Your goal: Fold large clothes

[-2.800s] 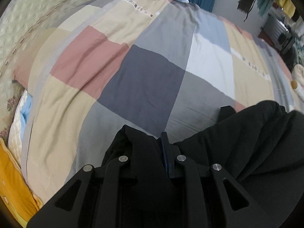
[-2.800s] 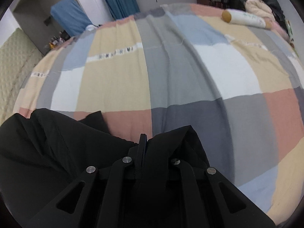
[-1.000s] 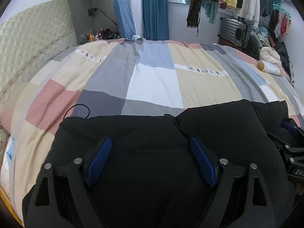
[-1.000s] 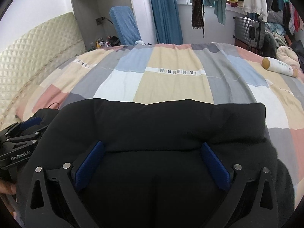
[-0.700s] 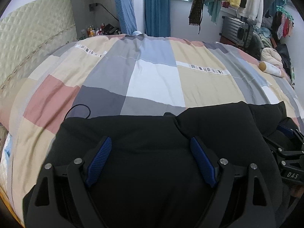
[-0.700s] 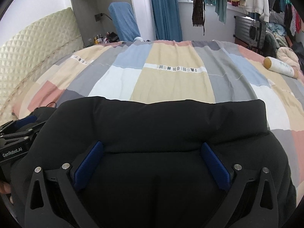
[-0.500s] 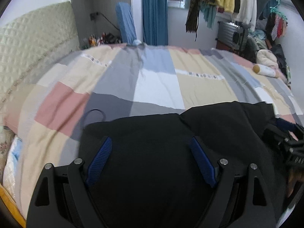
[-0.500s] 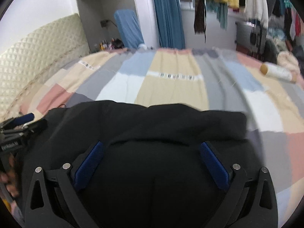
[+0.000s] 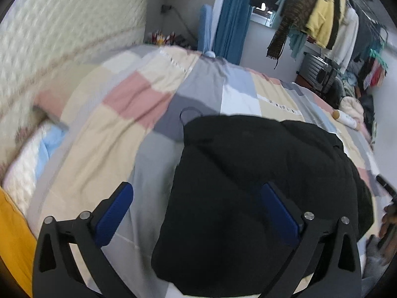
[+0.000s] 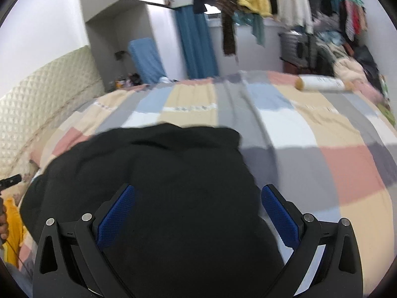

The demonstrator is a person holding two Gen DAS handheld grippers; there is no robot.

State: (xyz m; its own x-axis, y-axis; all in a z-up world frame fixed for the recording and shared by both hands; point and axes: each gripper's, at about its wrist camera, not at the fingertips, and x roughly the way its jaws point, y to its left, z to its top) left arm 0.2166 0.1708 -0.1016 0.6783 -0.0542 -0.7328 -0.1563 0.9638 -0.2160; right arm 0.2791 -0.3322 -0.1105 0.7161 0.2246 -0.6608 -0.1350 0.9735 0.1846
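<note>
Black garment [image 9: 260, 186] bunched in a folded heap on the patchwork bedspread [image 9: 119, 129], left gripper [image 9: 198, 208] spread wide, holding nothing, right gripper [image 10: 198, 208] likewise agape above the cloth, both frames blurred.

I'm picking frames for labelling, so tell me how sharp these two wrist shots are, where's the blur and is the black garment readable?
Left wrist view: motion blur smears the headboard and quilt; the left gripper stays crisp. The black garment is a dark mass with few visible folds. Right wrist view: the garment's edge and the quilt are smeared, the right gripper is sharp. Fisheye bends both.
</note>
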